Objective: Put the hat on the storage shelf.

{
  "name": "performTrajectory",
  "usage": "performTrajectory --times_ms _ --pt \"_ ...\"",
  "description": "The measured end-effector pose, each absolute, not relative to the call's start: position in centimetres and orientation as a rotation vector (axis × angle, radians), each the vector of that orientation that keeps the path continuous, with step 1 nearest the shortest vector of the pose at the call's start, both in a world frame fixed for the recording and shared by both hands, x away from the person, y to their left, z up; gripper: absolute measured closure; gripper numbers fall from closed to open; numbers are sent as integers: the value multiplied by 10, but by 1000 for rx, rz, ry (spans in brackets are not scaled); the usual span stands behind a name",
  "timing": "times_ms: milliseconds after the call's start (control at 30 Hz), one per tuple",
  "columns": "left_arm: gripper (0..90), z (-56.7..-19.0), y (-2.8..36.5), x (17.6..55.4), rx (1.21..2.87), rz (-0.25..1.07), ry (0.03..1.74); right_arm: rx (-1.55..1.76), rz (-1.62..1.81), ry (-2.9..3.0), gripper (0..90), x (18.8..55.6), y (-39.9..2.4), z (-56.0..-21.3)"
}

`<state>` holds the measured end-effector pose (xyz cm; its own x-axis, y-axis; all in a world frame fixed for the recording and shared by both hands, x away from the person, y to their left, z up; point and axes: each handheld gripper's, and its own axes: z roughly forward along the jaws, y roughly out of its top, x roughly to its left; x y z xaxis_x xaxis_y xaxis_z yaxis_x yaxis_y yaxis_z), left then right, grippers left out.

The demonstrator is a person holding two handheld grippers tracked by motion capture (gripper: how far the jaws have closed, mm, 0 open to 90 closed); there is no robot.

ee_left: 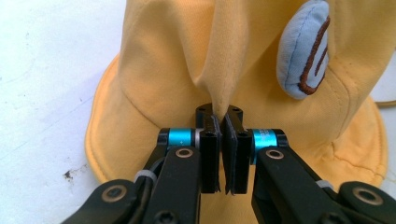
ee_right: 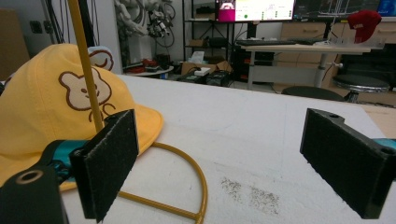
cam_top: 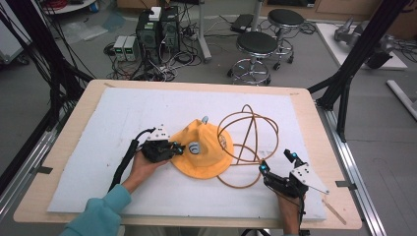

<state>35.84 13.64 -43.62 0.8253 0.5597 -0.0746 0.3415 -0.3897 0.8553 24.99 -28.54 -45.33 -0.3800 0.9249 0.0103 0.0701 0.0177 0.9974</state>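
A yellow bucket hat (cam_top: 206,152) with a bear face and small grey-blue ears lies in the middle of the white mat. My left gripper (cam_top: 178,147) is at the hat's left side, shut on a pinched fold of the hat's crown (ee_left: 219,88); the fabric stands up between the pads (ee_left: 211,154). A thin golden wire hat stand (cam_top: 248,142) sits just right of the hat, its base ring (ee_right: 187,186) lying on the mat. My right gripper (cam_top: 278,163) rests near the front right of the stand, jaws wide open, nothing between them.
The white mat (cam_top: 98,147) covers a wooden table (cam_top: 314,113). Beyond the far edge stand two stools (cam_top: 256,46) and computer boxes with cables (cam_top: 157,34) on the floor. Black frame posts (cam_top: 354,59) rise at both table sides.
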Motion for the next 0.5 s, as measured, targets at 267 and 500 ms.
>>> performTrajectory --times_ms 267,500 --pt "859 -419 151 354 1974 299 667 1052 1452 1554 104 250 -285 -453" --pt "860 -404 170 353 1929 306 684 1050 1446 1554 104 250 -285 -453"
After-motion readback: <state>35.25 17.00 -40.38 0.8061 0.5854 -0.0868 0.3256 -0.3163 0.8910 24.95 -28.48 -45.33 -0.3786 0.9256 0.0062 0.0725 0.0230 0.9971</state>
